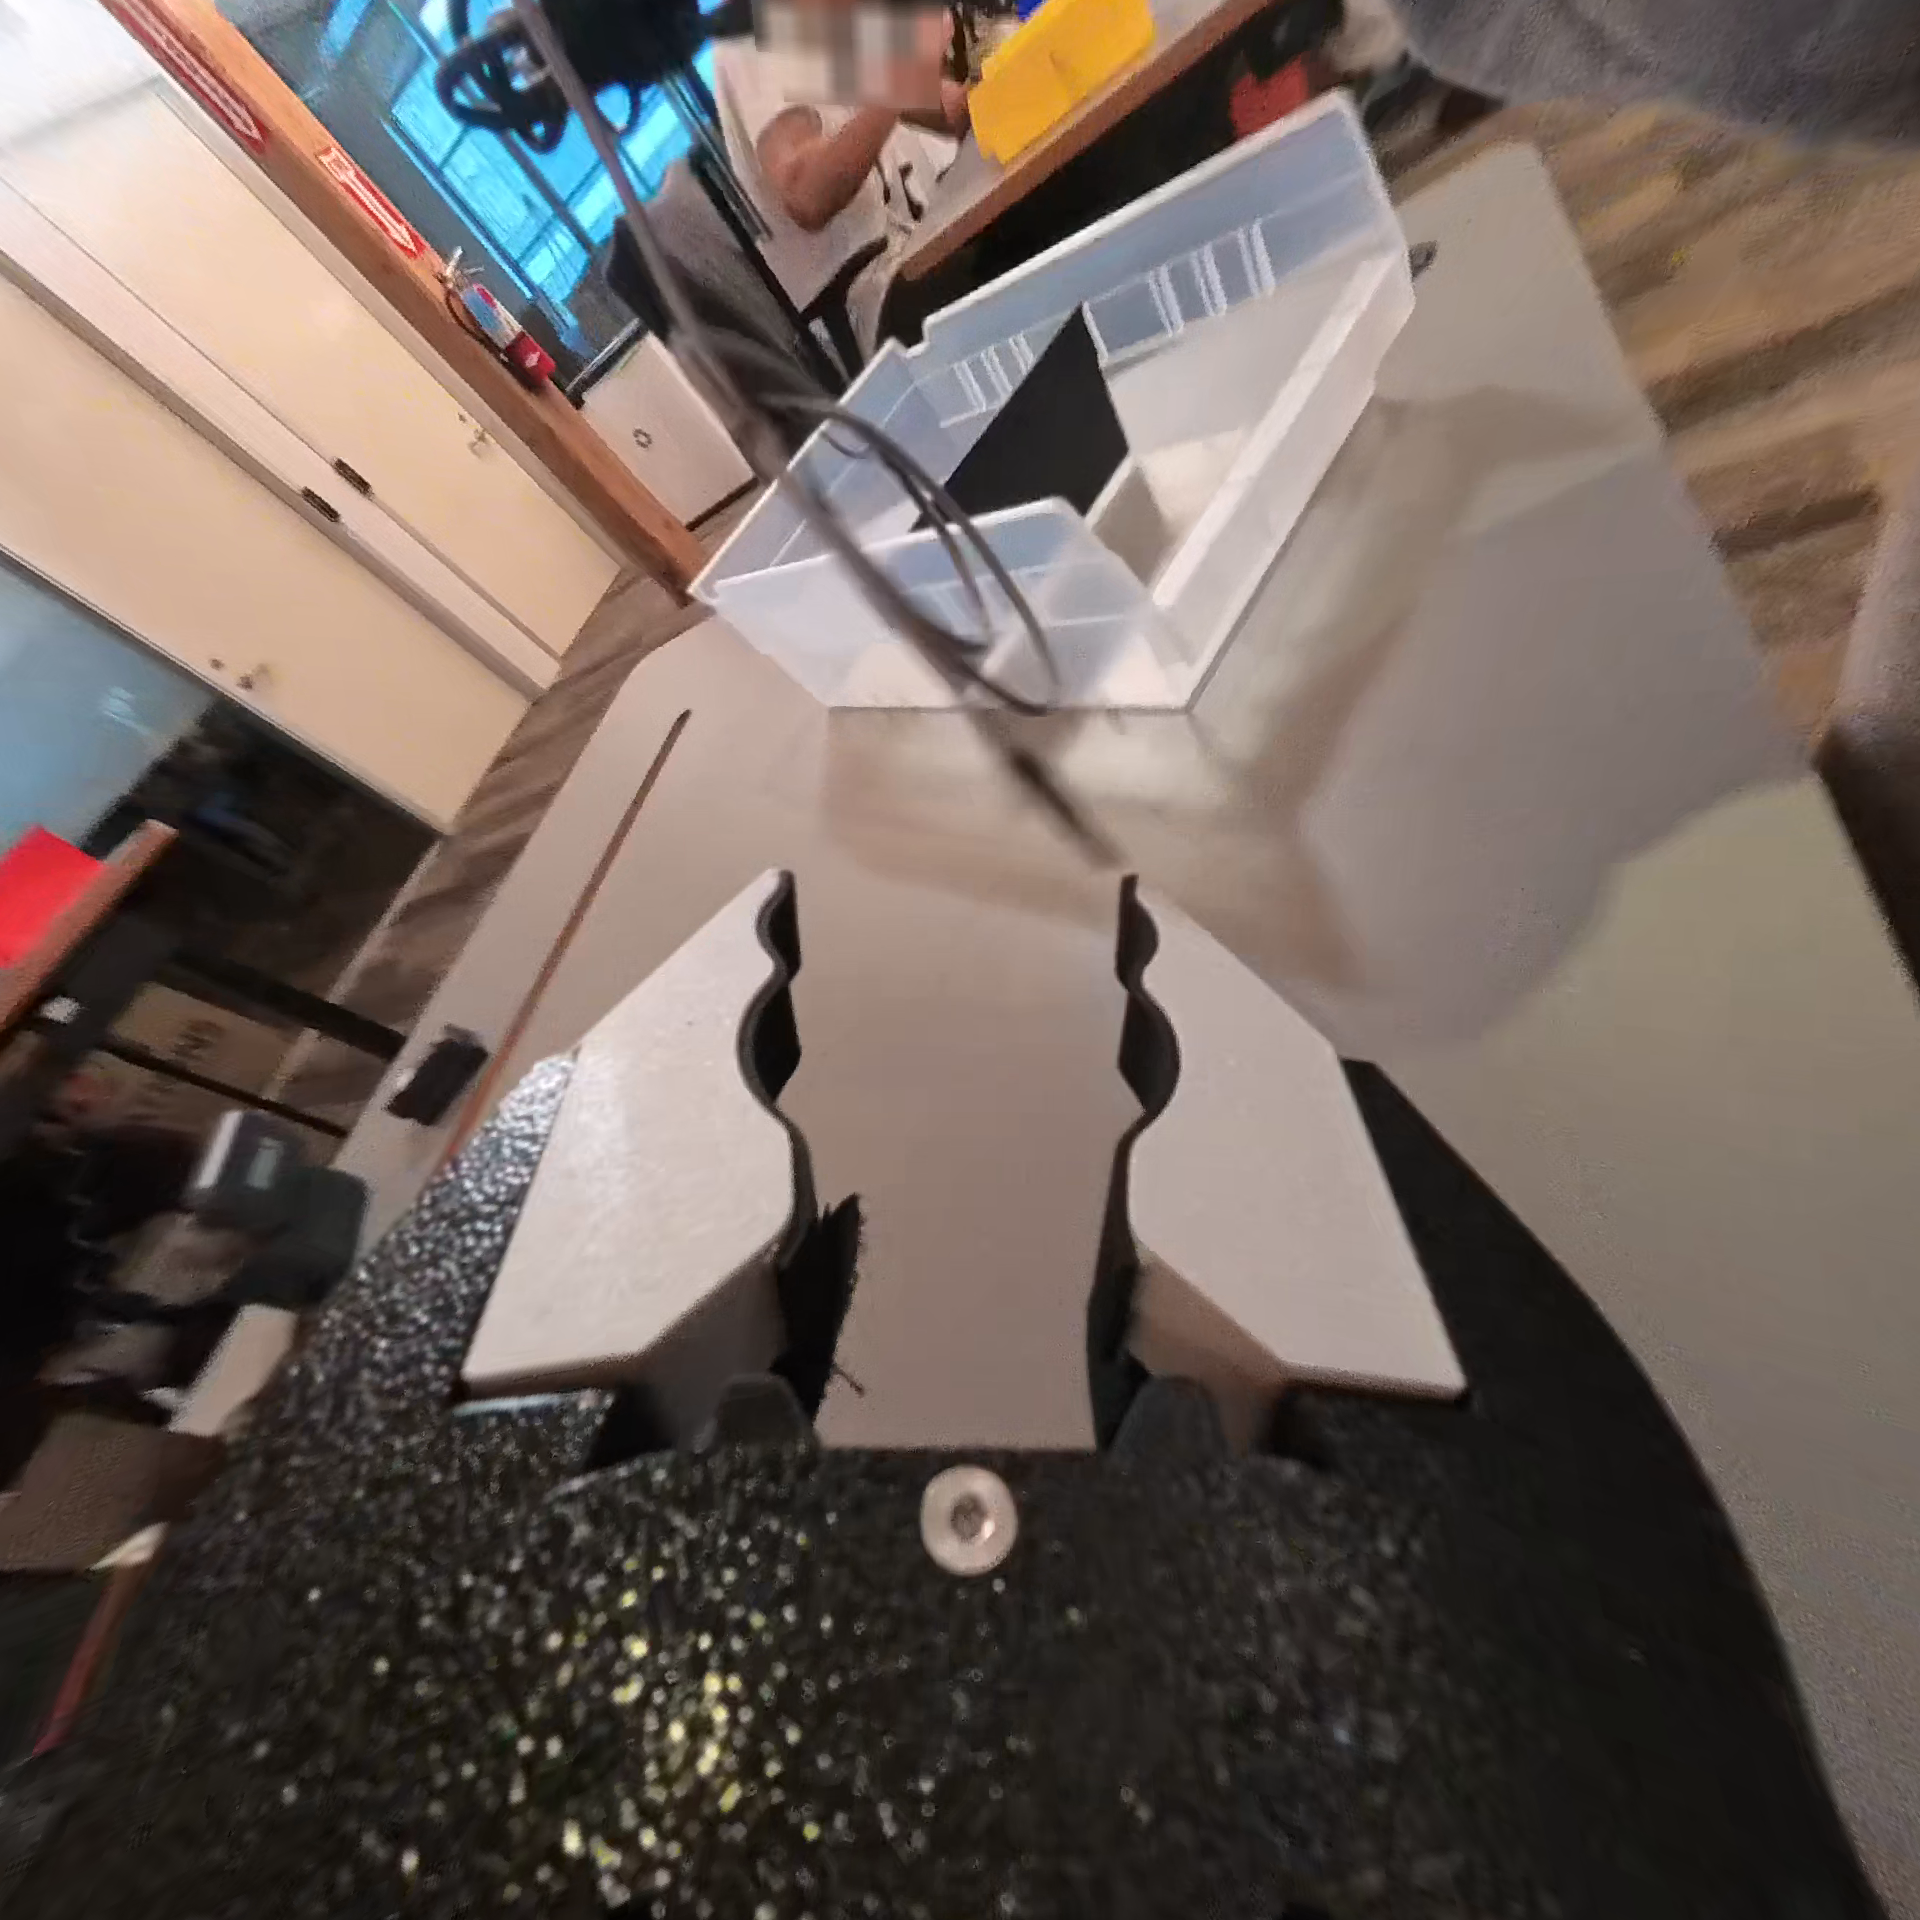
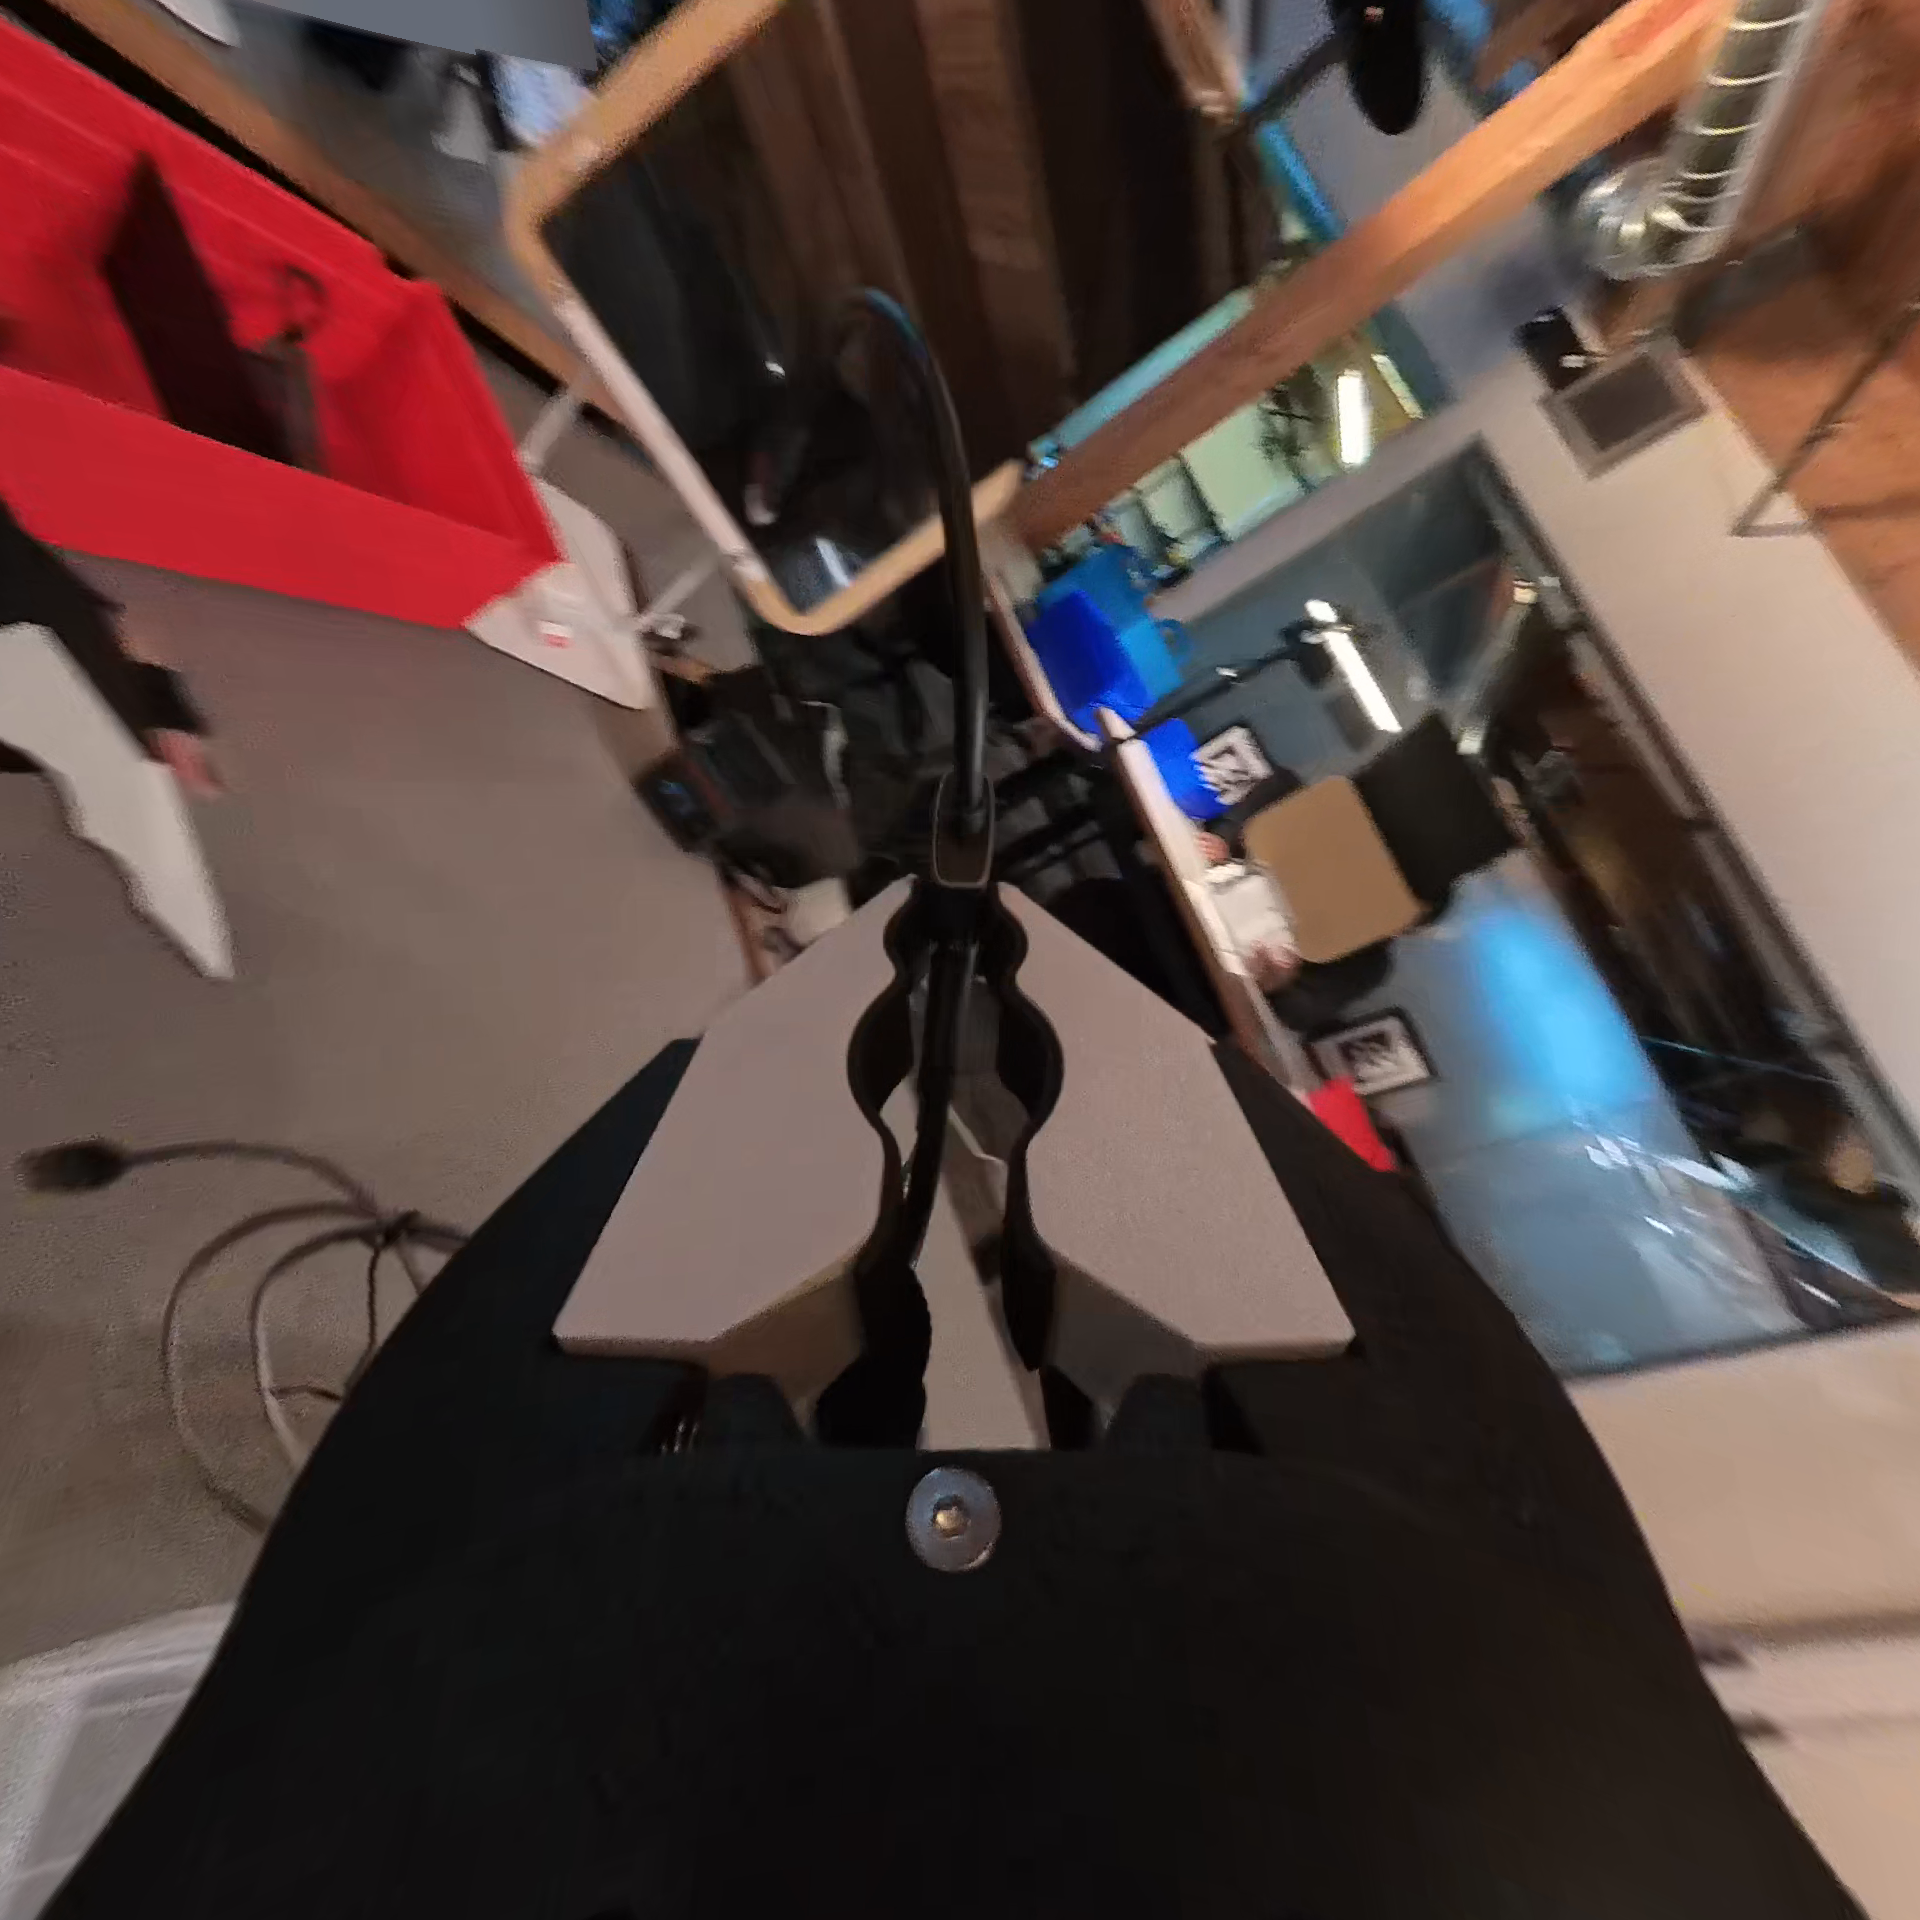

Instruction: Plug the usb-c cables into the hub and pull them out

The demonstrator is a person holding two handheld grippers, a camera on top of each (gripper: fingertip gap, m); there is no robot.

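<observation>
my right tool (image 2: 954, 914) is closed on a black usb-c cable (image 2: 961, 644); the connector body sits just past the fingertips at frame centre and the cord arcs upward from it. my left tool (image 1: 961, 904) is wide open and grips nothing, with bare grey worktop (image 1: 1558, 1195) showing between its fingers.

task status, as a judgement: the held cable is off the worktop and its plug is not seated in anything i can see, so this is either a cable just pulled out or one on its way to the hub. the hub itself is not identifiable in either view, so i cannot tell how many plug-and-pull cycles are done or remain. more black cable lies looped on the worktop at the lower left of the right wrist view (image 2: 312, 1236), apparently not yet handled.

containers: a clear plastic bin (image 1: 1278, 436) stands on the worktop in the upper centre of the left wrist view. it has dividers and a black upright panel inside; thin black cables (image 1: 935, 551) hang in front of it. whether they rest inside a compartment cannot be told.
</observation>
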